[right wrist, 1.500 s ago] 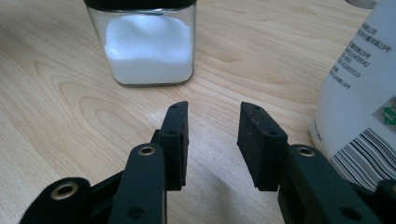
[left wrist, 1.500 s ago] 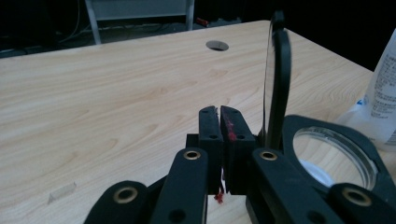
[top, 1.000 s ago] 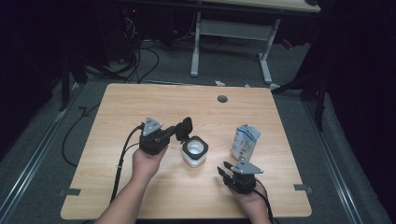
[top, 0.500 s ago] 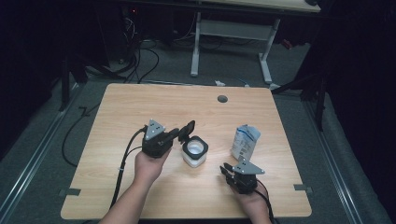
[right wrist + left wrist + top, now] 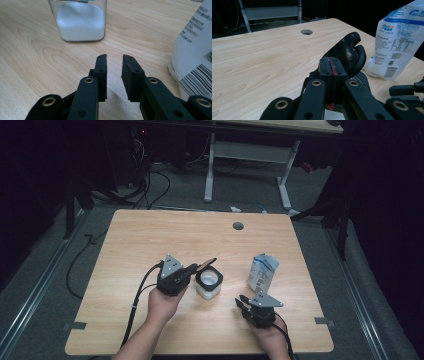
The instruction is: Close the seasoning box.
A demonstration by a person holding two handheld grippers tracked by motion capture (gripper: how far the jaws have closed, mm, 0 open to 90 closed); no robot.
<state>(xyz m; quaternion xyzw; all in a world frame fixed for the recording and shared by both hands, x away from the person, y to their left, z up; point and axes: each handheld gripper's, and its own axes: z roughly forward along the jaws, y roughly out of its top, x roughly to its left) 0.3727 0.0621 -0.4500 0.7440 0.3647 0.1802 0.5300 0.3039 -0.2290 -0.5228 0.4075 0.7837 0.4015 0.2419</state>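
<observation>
Seen from above, left gripper (image 5: 200, 268) holds a black scoop (image 5: 207, 264) just over the rim of the glass jar (image 5: 208, 283); right gripper (image 5: 242, 301) rests on the table (image 5: 150, 235), the white bag (image 5: 262, 271) just beyond it.

Left gripper view: jaws clamped on the scoop's (image 5: 348, 53) handle, bag (image 5: 397, 42) off to their right.

Right gripper view: jaws, having just opened a little, stand slightly apart with nothing between them; jar (image 5: 80, 20) ahead-left, bag (image 5: 193, 57) close on their right.
</observation>
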